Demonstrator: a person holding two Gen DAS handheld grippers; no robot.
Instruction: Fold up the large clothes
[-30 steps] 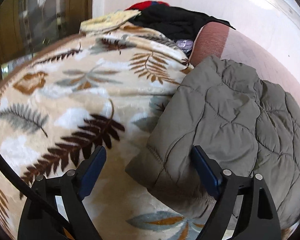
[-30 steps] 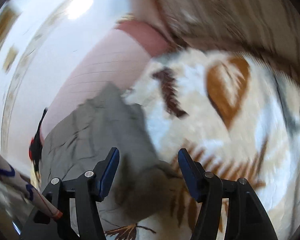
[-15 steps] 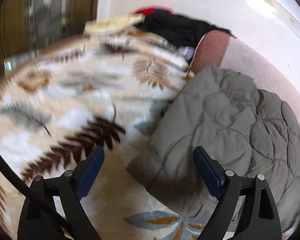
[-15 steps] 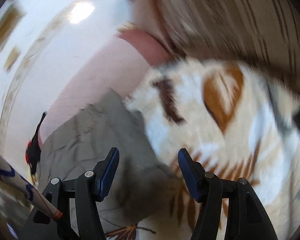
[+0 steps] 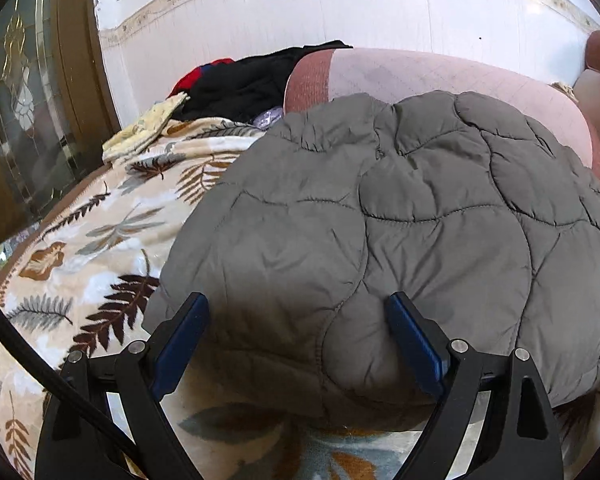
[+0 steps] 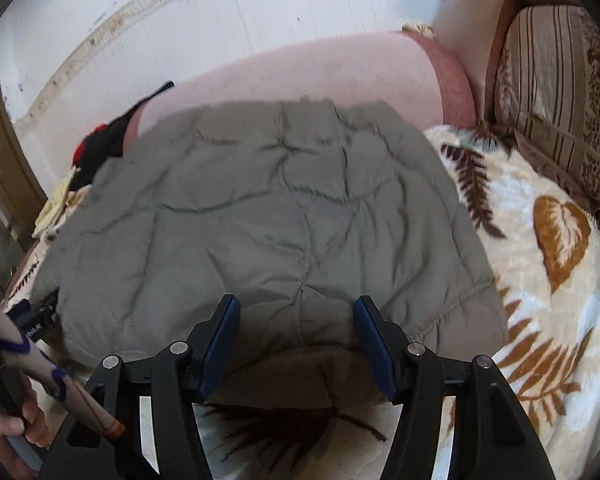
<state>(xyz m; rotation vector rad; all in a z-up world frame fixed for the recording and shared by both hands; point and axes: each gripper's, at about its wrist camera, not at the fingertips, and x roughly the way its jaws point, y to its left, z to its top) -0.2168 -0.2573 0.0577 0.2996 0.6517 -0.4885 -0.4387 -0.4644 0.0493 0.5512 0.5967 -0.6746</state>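
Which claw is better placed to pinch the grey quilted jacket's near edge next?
Close call, leaning right. The right claw is open and squarely straddles the grey quilted jacket at its near hem; the left claw, also open, straddles a bulging rounded edge nearer the corner.

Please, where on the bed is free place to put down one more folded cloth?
Free: leaf blanket right of the grey quilted jacket, toward the striped pillow; also blanket left of the jacket. Crowded: far left corner, with dark clothes and yellow cloth.

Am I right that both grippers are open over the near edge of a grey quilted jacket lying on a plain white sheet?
Not quite. The left gripper and right gripper are open at the grey quilted jacket, but both wrist views show it lying on a leaf-patterned blanket, not a plain white sheet.
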